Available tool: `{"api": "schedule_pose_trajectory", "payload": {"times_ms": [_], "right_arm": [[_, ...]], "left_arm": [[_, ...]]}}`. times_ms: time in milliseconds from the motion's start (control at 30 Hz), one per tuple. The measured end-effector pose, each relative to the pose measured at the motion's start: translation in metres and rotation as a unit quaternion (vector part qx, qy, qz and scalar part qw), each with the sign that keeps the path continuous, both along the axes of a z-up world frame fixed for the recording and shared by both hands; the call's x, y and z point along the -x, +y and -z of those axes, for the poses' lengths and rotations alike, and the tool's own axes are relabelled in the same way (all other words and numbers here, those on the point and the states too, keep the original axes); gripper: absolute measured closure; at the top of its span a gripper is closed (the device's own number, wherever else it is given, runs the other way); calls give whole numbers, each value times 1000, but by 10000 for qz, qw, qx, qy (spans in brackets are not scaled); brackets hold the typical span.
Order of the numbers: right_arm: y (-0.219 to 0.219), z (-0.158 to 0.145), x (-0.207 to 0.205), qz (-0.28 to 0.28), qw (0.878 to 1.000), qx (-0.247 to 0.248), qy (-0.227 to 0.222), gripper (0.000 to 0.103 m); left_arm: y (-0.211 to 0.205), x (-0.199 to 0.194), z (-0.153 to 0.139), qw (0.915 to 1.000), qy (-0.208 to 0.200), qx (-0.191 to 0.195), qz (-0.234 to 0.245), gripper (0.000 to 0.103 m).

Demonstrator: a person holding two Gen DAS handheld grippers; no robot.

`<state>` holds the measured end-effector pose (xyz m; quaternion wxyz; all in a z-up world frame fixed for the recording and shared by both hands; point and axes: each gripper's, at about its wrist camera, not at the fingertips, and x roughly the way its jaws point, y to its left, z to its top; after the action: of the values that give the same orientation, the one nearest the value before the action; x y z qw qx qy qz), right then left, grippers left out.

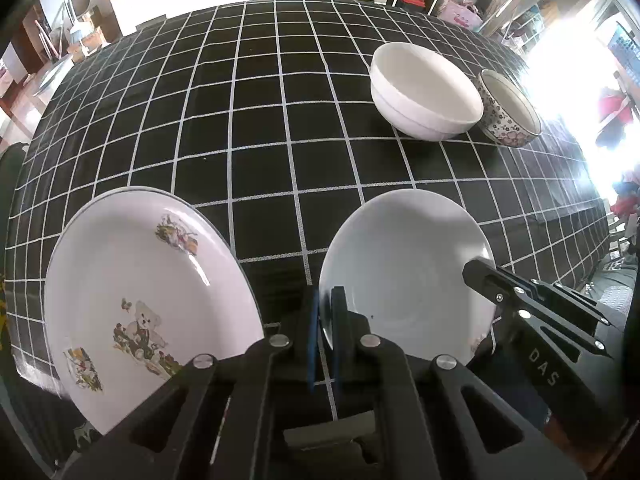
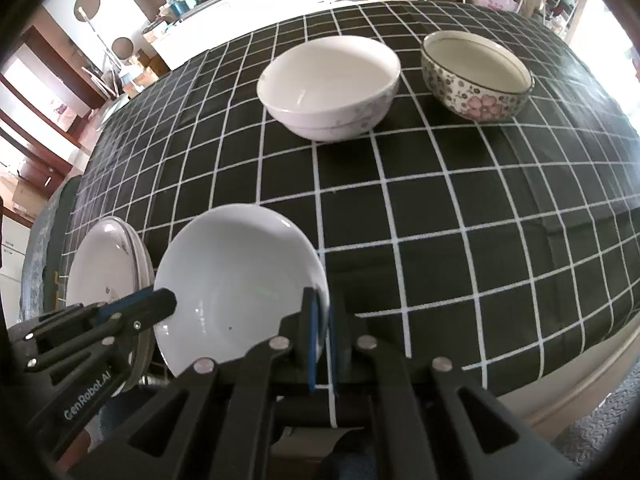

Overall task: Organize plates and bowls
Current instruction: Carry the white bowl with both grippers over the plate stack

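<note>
White shallow dish (image 1: 404, 276) pinched at opposite rims by my left jaws (image 1: 325, 320) and right jaws (image 2: 320, 320); keep both level over the decorated plate (image 1: 148, 300).

We see a black cloth with a white grid (image 2: 460, 208) covering the bench. Behind it stands a long white cabinet (image 2: 256, 4). Bright window glare (image 1: 568, 92) floods our right.

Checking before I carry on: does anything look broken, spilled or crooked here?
Nothing is broken or spilled. Only the plain white plate sits off level, pinched at opposite rims by both grippers, left gripper and right gripper.
</note>
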<state>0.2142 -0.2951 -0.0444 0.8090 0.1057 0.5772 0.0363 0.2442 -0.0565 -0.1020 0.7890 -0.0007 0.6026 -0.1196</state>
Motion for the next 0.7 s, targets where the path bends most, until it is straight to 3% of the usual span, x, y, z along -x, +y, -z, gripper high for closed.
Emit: {"api": "schedule_pose_trajectory", "payload": {"times_ms": [700], "right_arm": [[-2,-5,2,119,9999,100,1,95]], "left_arm": [[0,0,-8,10000,-53,41,74,98]]}}
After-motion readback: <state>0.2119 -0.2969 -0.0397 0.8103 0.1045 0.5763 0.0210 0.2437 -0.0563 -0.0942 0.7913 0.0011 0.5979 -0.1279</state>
